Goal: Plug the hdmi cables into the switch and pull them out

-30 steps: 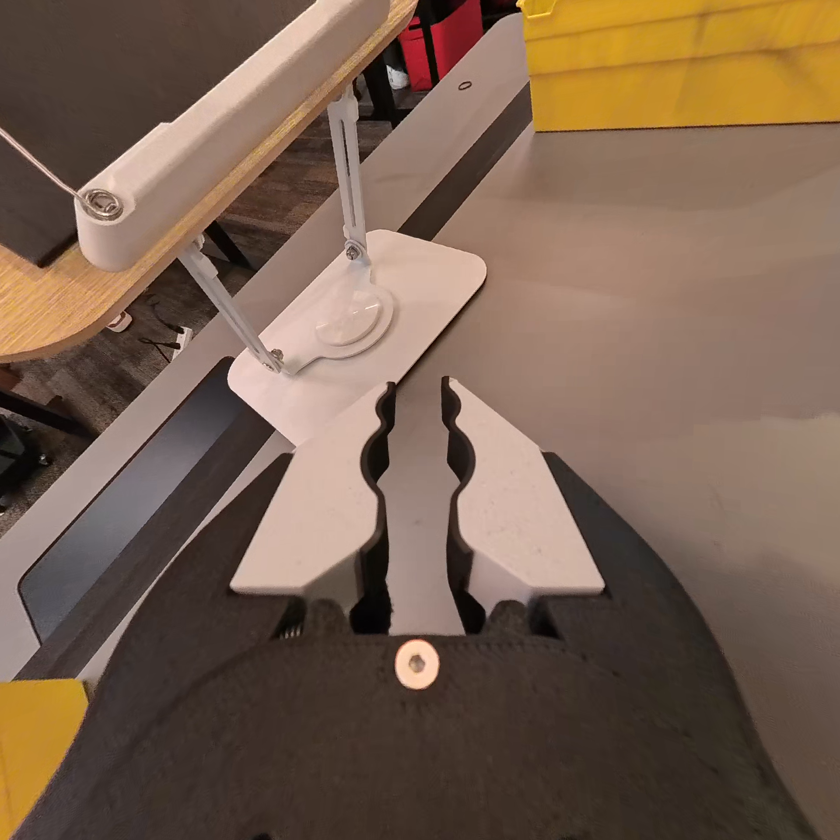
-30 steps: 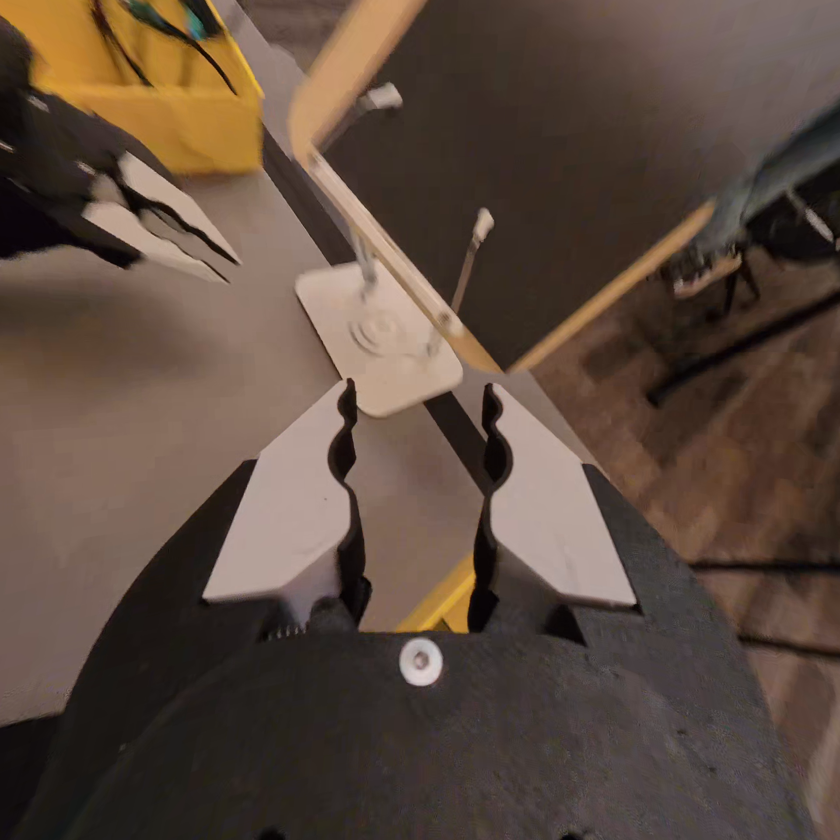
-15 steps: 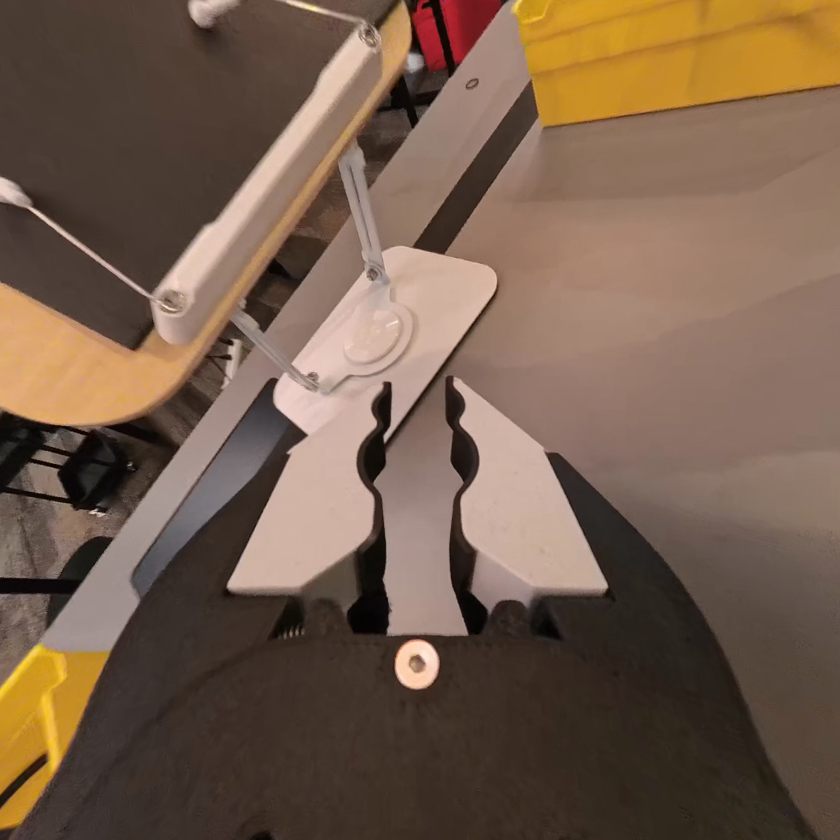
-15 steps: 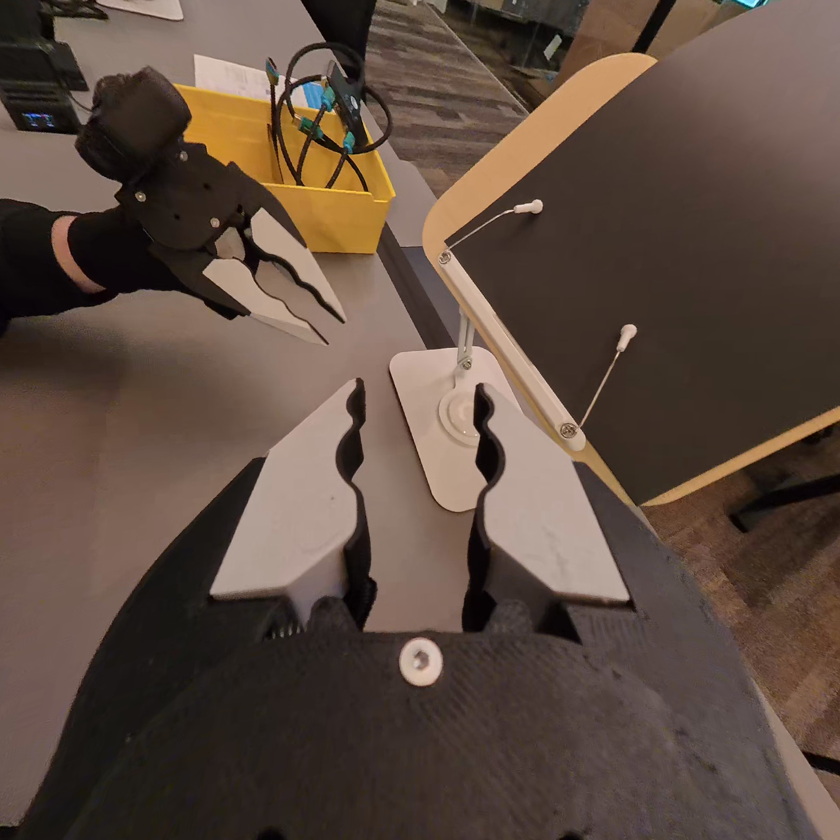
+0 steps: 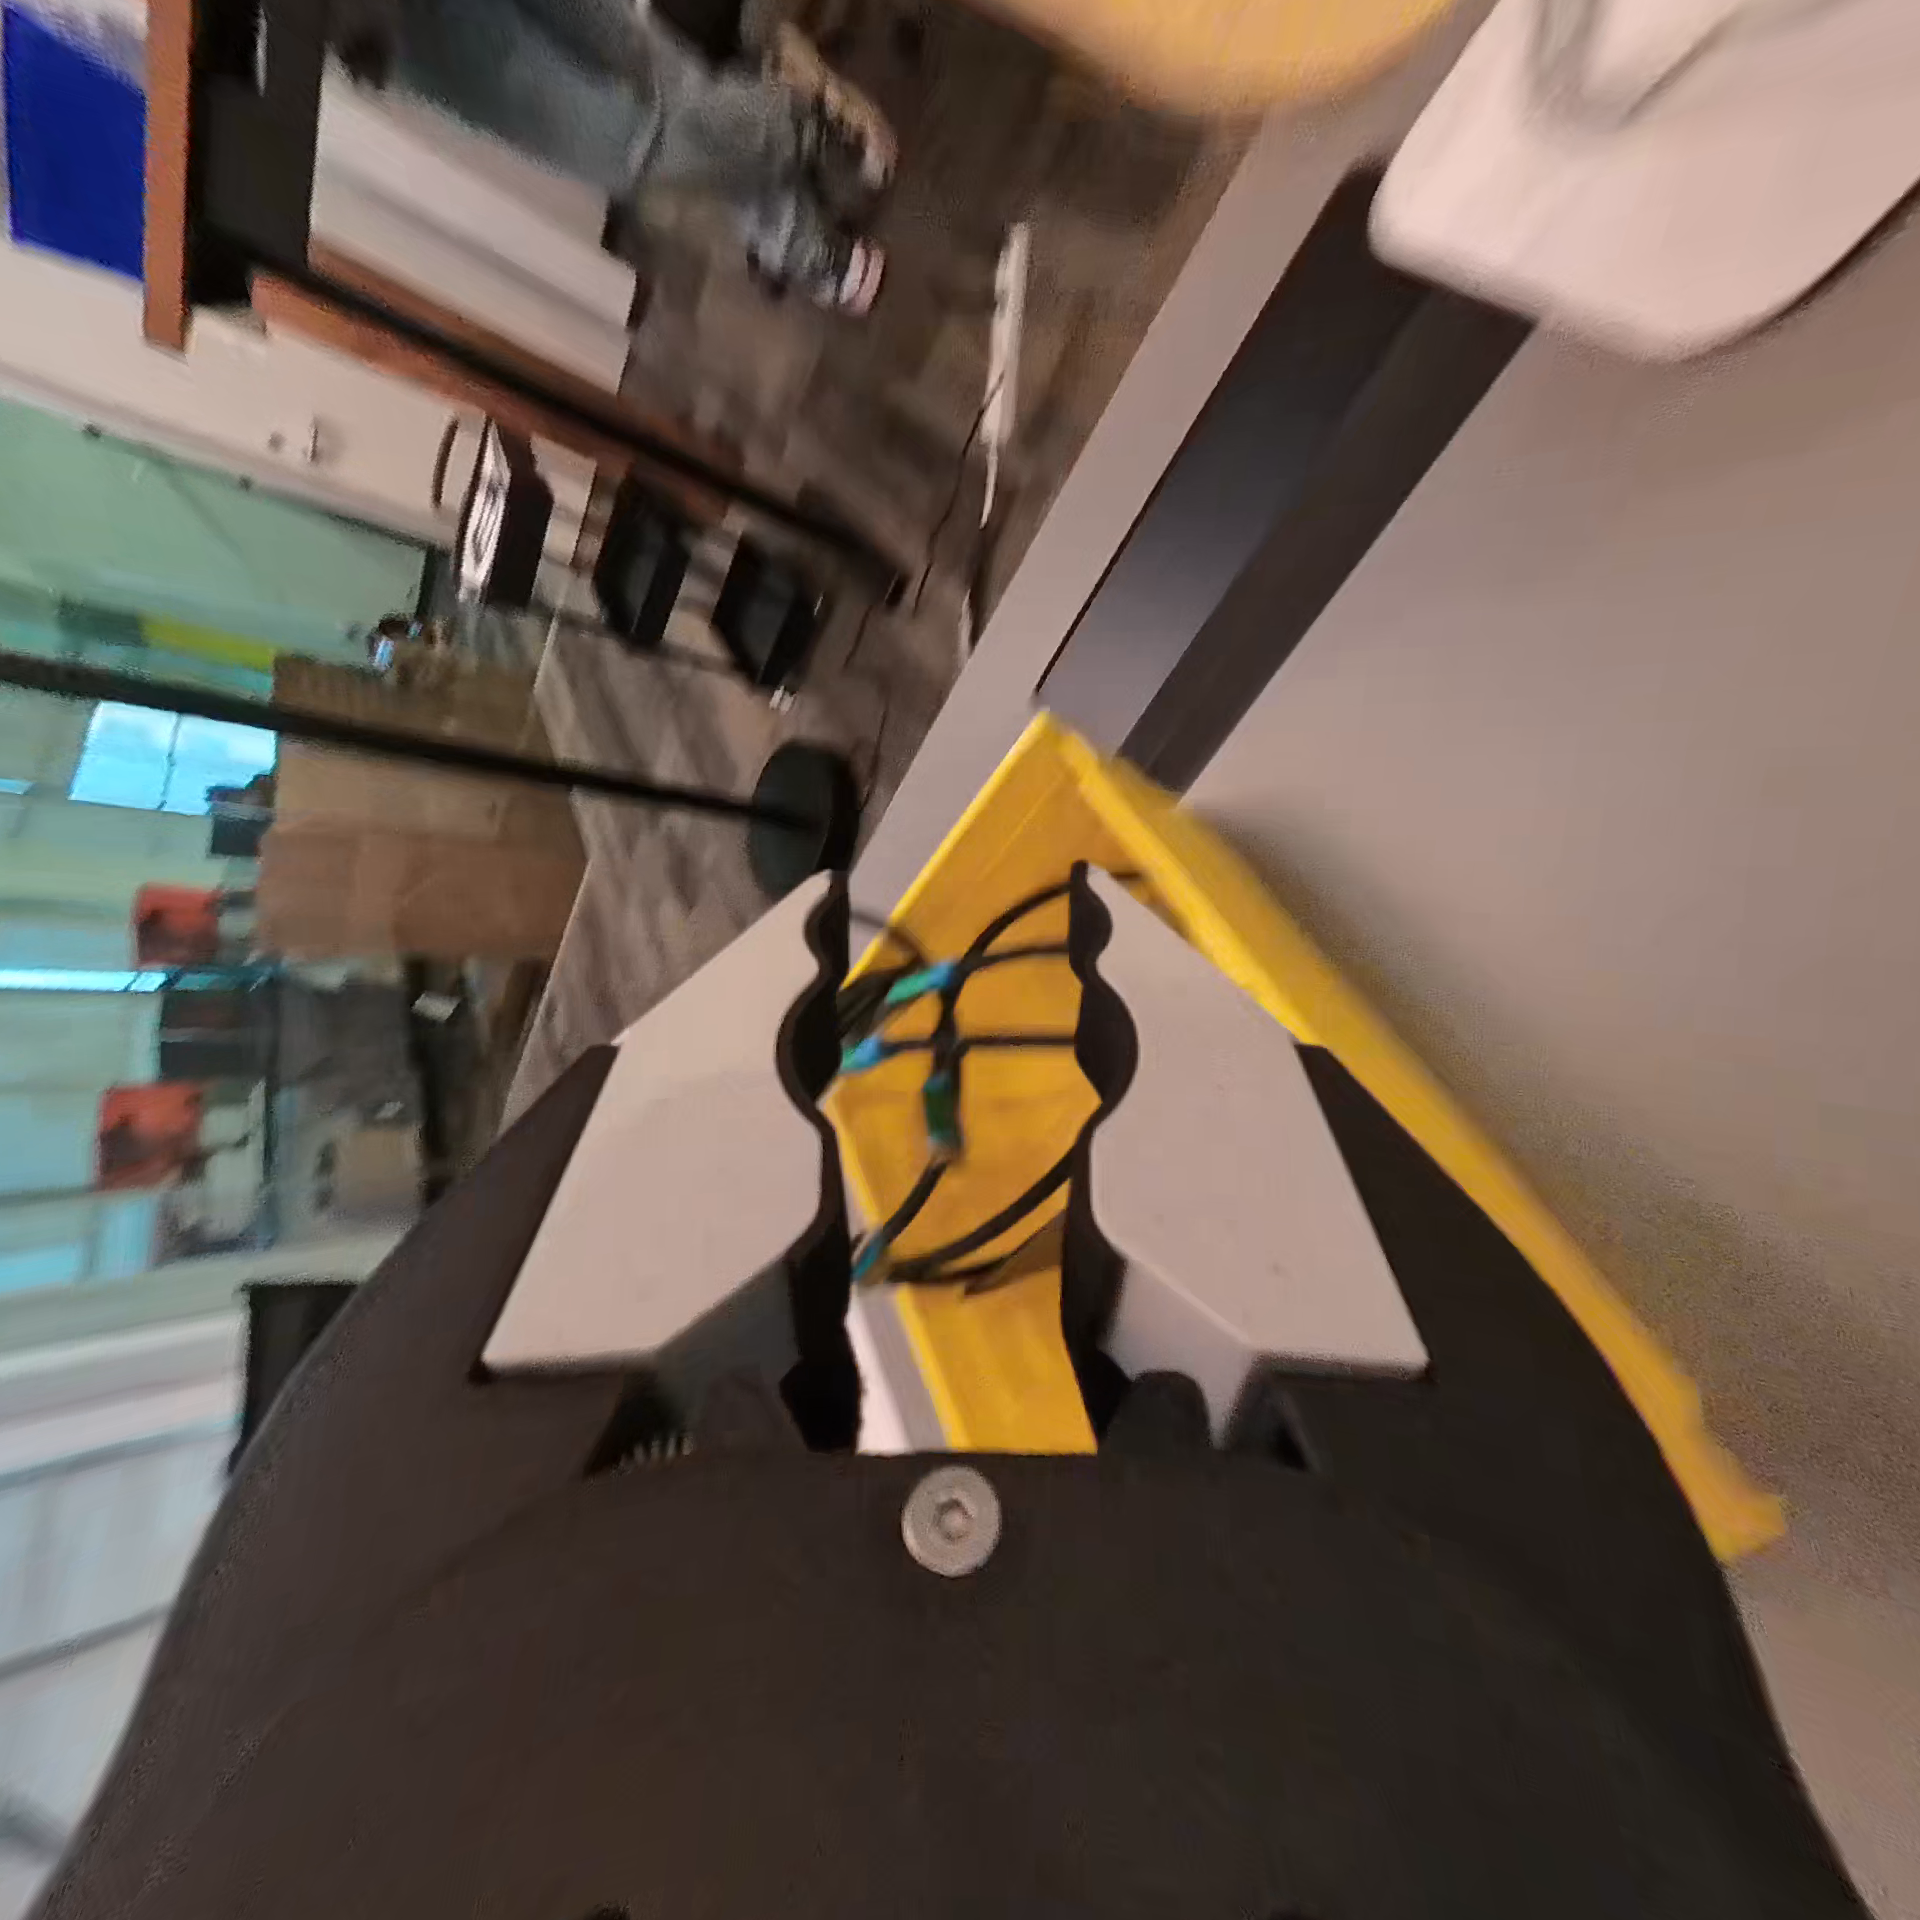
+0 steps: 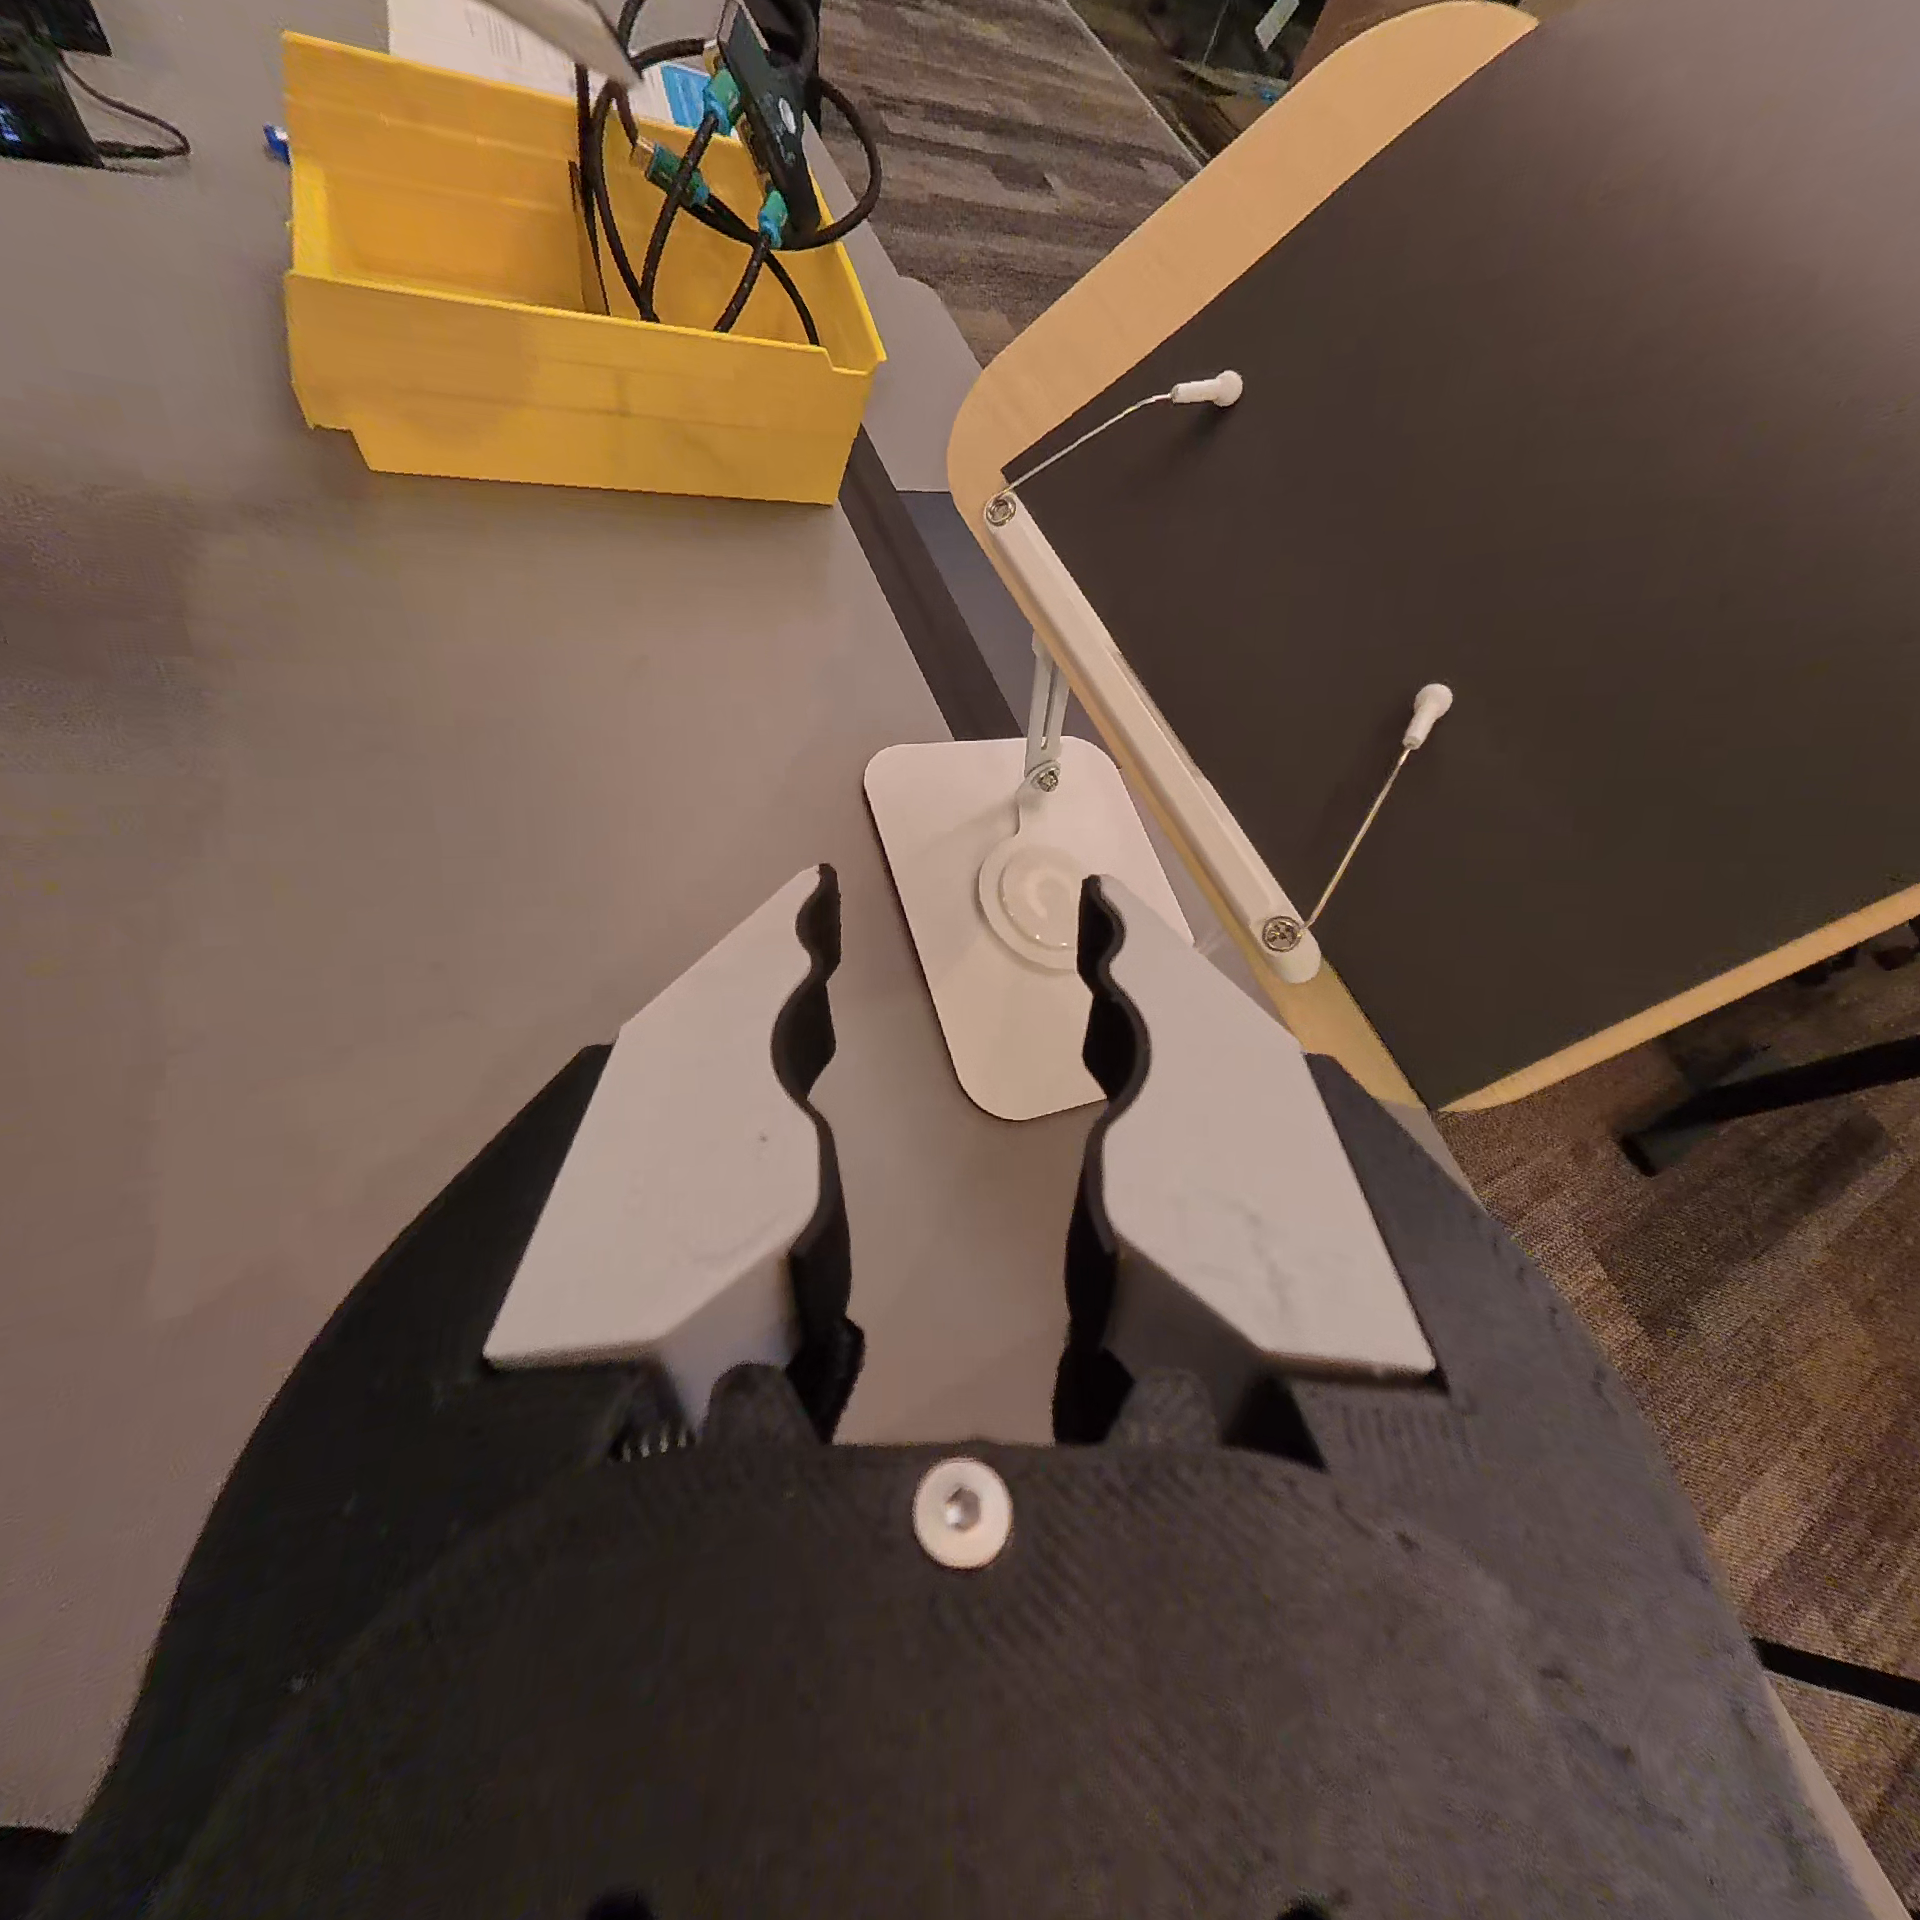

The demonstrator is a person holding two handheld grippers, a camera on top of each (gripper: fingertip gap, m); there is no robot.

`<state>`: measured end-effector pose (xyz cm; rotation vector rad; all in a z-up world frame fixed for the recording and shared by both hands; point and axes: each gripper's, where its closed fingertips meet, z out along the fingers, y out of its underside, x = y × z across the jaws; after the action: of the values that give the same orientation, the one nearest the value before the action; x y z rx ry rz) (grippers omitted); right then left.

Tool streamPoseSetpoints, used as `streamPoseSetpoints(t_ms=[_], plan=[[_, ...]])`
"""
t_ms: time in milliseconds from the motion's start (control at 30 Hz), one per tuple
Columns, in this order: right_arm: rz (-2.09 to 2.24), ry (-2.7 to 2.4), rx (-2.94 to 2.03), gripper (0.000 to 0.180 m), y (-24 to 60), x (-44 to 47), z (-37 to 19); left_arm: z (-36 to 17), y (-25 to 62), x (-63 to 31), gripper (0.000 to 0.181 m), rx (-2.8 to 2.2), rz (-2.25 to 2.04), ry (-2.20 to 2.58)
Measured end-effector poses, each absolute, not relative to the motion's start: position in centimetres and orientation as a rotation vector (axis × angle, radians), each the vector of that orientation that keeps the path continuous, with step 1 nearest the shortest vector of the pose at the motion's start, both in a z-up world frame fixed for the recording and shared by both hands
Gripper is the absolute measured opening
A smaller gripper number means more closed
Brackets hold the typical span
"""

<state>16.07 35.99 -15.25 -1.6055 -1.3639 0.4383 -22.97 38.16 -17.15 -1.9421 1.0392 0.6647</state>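
Note:
A yellow bin (image 6: 561,384) stands at the far left of the grey table and holds black HDMI cables (image 6: 675,218) with teal plug ends. A small black switch (image 6: 774,114) leans at the bin's far right, with cables running to it. In the blurred, rolled left wrist view, my left gripper (image 5: 956,883) is open and empty just above the bin (image 5: 1226,935), and the cables (image 5: 956,1091) show between its fingers. One of its pale fingertips (image 6: 561,21) shows over the bin in the right wrist view. My right gripper (image 6: 958,881) is open and empty, low over the table.
A white stand base (image 6: 997,997) lies just ahead of the right gripper and carries a tilted dark board with a wood edge (image 6: 1507,520). The table's right edge drops to carpet (image 6: 1662,1299). A black device (image 6: 42,114) sits at the far left. The left gripper's tips are roughly 40 cm from the right gripper's.
My left gripper has swung away from the white stand base to over the yellow bin, rolled, and opened wider. In the right wrist view it has moved up, with only a fingertip left in frame.

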Motion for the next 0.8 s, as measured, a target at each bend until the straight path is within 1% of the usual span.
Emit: streamPoseSetpoints(t_ms=[167, 467, 600, 733, 800], plan=[[0.433, -1.393, -1.599, 0.044, 35.8, 15.7, -15.6, -18.9, 40.1, -32.0, 0.064, -2.103, 0.903, 1.119], [0.455, -1.417, -1.601, 0.044, 36.1, 15.2, -16.4, -22.3, 44.2, -38.4, 0.072, -2.223, 1.093, 1.325], [0.443, -1.429, -1.601, 0.044, 36.1, 15.2, -16.6, -23.9, 44.9, -41.5, 0.071, -2.285, 1.170, 1.391], [0.442, -1.426, -1.604, 0.044, 36.3, 15.4, -16.7, -24.7, 45.4, -40.8, 0.061, -2.306, 1.052, 1.430], [0.439, -1.428, -1.608, 0.044, 36.4, 15.4, -16.8, -25.3, 45.5, -40.7, 0.060, -2.330, 1.043, 1.455]])
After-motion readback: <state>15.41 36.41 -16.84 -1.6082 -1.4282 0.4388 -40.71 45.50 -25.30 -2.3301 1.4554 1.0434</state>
